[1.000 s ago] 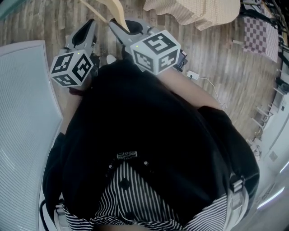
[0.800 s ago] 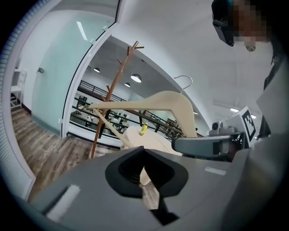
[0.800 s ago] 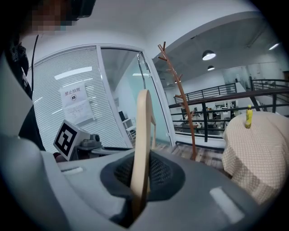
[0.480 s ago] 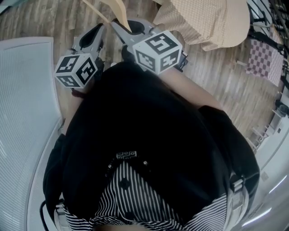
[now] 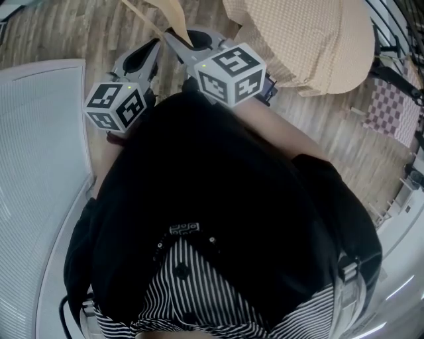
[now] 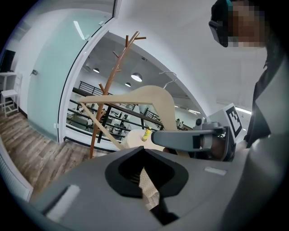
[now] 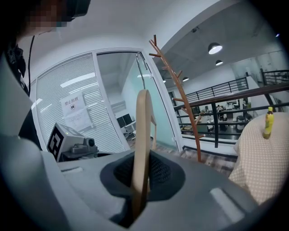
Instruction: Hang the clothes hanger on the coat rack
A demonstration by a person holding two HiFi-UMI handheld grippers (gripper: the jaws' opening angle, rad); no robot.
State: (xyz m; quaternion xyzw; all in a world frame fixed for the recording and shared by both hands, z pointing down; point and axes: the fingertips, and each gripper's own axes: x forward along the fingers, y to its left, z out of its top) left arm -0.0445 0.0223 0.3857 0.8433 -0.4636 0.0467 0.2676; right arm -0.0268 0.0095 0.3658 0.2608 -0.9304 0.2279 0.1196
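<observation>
A pale wooden clothes hanger (image 7: 142, 131) stands upright, its lower part clamped between the jaws of my right gripper (image 7: 142, 155), which is shut on it. In the left gripper view the hanger (image 6: 151, 97) shows side-on with its wire hook (image 6: 169, 79) on top. The brown branched coat rack (image 7: 180, 94) stands some way ahead on the wood floor, also the coat rack (image 6: 110, 85) left of the hanger. In the head view my right gripper (image 5: 177, 38) holds the hanger (image 5: 169, 13); my left gripper (image 5: 142, 58) hangs beside it, shut with nothing held. The left gripper (image 6: 144, 151) shows only a thin slit.
A round table under a beige checked cloth (image 5: 311, 40) stands to the right, with a yellow bottle (image 7: 269, 122) on it. A glass door and blinds wall (image 7: 108, 103) lie left of the rack. A black railing (image 7: 226, 97) runs behind. A white ribbed panel (image 5: 40, 165) curves along the left.
Both grippers have travelled across the floor together with the person; the cloth-covered table has come further into the head view at upper right. The hold on the hanger is unchanged.
</observation>
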